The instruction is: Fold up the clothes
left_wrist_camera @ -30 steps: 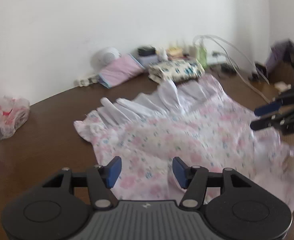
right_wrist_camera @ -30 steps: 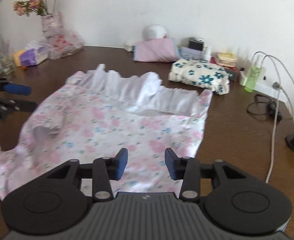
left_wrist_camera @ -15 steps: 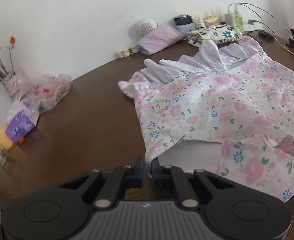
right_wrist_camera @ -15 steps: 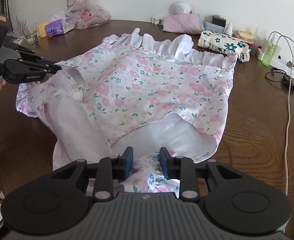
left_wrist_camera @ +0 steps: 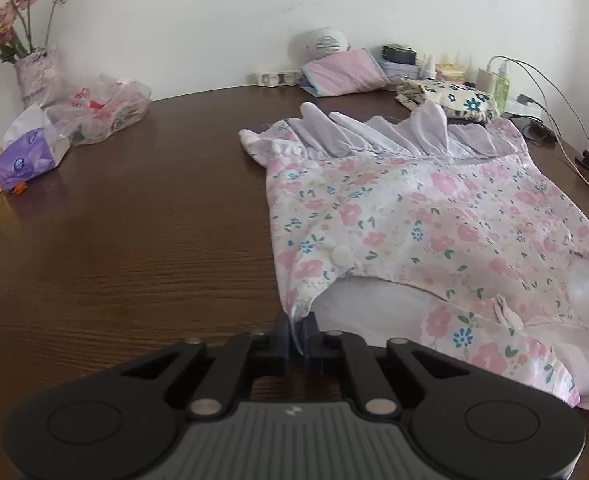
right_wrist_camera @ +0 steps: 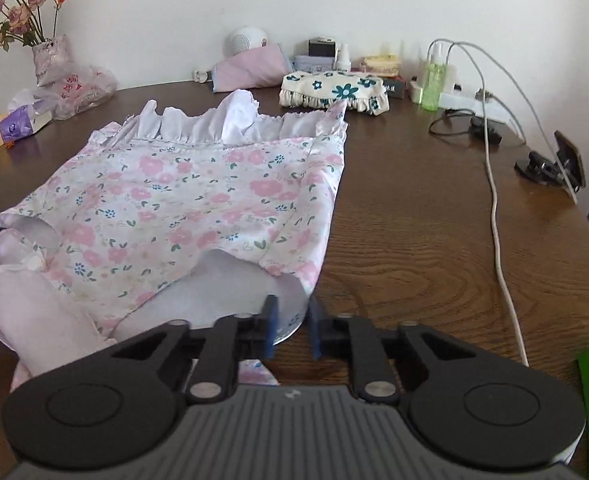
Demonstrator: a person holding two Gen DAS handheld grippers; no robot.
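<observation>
The left gripper [left_wrist_camera: 298, 334] has just been closing and now pinches the near left corner of the dress [left_wrist_camera: 414, 208], which lies flat on the table [left_wrist_camera: 134, 240]. The dress runs straight away from both grippers towards its ruffle [right_wrist_camera: 214, 120] (so a fold would likely carry the near edge forward). The right gripper [right_wrist_camera: 292, 328] has been closing too. A narrow gap shows, with the near right corner between its jaws.
</observation>
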